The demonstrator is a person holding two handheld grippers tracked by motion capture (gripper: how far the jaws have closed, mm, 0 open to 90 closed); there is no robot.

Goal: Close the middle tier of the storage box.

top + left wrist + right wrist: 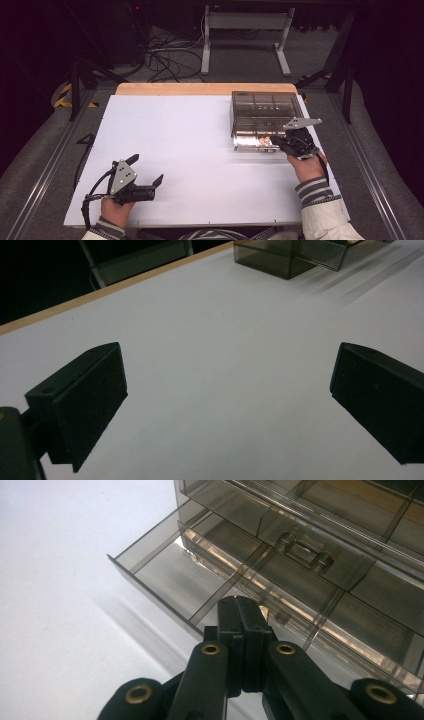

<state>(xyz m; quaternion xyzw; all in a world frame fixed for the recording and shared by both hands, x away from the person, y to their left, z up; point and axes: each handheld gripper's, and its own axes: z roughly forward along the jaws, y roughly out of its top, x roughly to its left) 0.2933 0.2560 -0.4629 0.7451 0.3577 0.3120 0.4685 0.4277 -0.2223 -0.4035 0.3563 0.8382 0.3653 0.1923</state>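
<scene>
A smoky clear drawer cabinet (260, 110) stands at the table's far right, and its bottom drawer (250, 144) is pulled out toward me. In the right gripper view that drawer (165, 575) shows several divided compartments, with a knobbed handle (303, 550) on the drawer above. My right gripper (278, 144) hovers over the open drawer's right part; its jaws (243, 607) are pressed together with nothing seen between them. A small tan thing (265, 141) lies in the drawer beside the tips. My left gripper (146, 169) rests at the near left, open and empty (225, 390), far from the cabinet.
The white table top (190, 140) has a wooden strip (200, 89) along its far edge. Behind it are cables (165, 60) on the floor and a grey stand (245, 30). The cabinet's corner (280, 260) shows far off in the left gripper view.
</scene>
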